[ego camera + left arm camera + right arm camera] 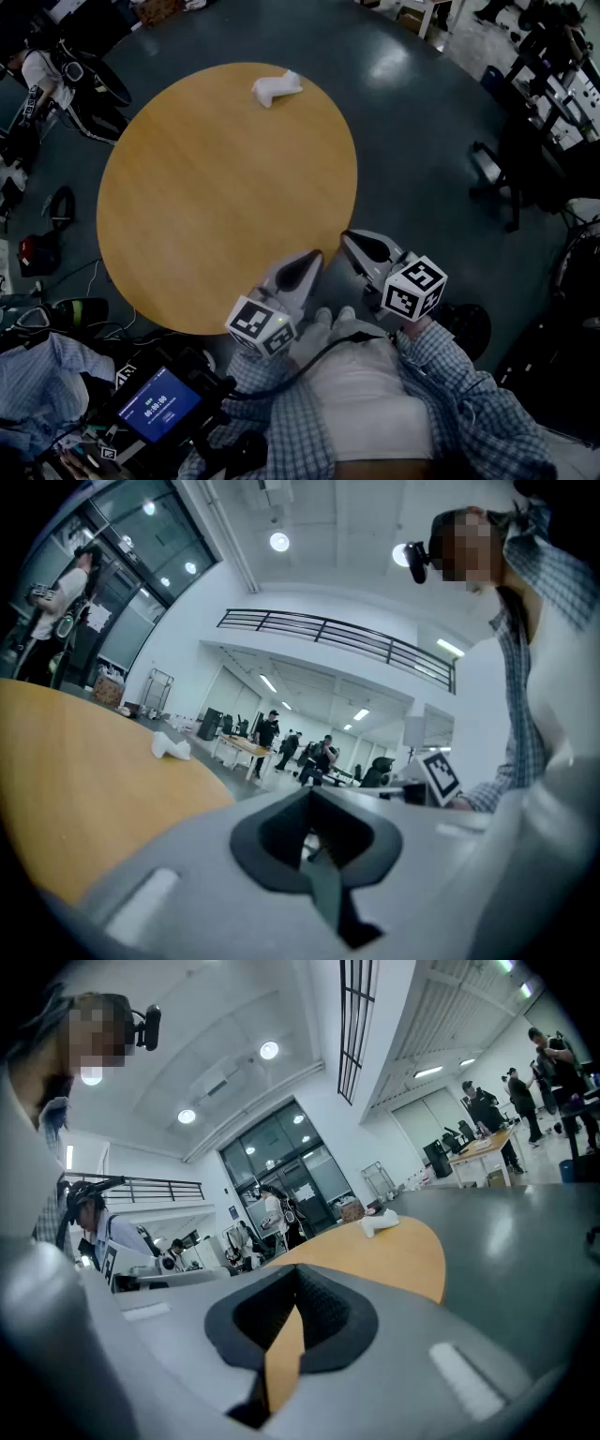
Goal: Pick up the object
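head cam: above the person's chest, aimed steeply down at the round desk [187, 216]. cam on left gripper [314, 257]: low at the near desk edge, tilted up along its jaws. cam on right gripper [349, 240]: same, just off the edge. all three share the desk top and the white object [276, 88].

The head view is dim, with glare on the floor [392, 64]. Gripper views are bright under ceiling lamps [279, 542], fisheye-bent, dark-cornered; the left hand-held gripper [314, 855] blurs up close.

The table [187, 216] looks smooth, matt wood, the floor [412, 112] glossy grey, the white object [275, 87] matt plastic.
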Demonstrator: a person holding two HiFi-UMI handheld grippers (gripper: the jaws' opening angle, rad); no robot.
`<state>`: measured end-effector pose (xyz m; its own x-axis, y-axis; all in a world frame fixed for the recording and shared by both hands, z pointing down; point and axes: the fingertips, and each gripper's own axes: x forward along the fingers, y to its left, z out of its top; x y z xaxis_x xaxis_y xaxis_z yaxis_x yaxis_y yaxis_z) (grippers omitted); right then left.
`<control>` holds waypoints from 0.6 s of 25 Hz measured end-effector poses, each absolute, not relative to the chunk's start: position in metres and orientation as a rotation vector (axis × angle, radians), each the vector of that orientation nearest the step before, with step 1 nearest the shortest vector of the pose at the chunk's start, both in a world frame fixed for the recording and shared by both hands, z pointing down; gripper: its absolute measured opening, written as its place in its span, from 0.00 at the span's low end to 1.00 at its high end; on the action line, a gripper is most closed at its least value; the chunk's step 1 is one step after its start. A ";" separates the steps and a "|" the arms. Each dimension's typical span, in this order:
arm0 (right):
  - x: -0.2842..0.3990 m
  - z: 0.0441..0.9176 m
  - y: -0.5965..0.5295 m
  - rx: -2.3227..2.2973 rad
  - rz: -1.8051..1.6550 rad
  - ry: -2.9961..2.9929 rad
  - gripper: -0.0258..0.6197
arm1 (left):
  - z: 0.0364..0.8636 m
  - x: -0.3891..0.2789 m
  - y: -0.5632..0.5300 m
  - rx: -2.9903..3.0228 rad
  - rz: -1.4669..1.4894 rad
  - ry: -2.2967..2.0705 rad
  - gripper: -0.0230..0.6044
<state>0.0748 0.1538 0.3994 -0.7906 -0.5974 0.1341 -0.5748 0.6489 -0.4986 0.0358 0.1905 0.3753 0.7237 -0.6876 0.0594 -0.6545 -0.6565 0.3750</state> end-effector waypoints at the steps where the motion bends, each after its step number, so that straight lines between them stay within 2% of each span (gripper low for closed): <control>1: 0.075 0.399 0.153 -0.999 -0.828 2.816 0.04 | 0.374 0.036 0.190 2.550 -0.125 -1.041 0.03; 15: 0.076 0.399 0.150 -1.003 -0.834 2.811 0.04 | 0.372 0.038 0.187 2.543 -0.123 -1.041 0.03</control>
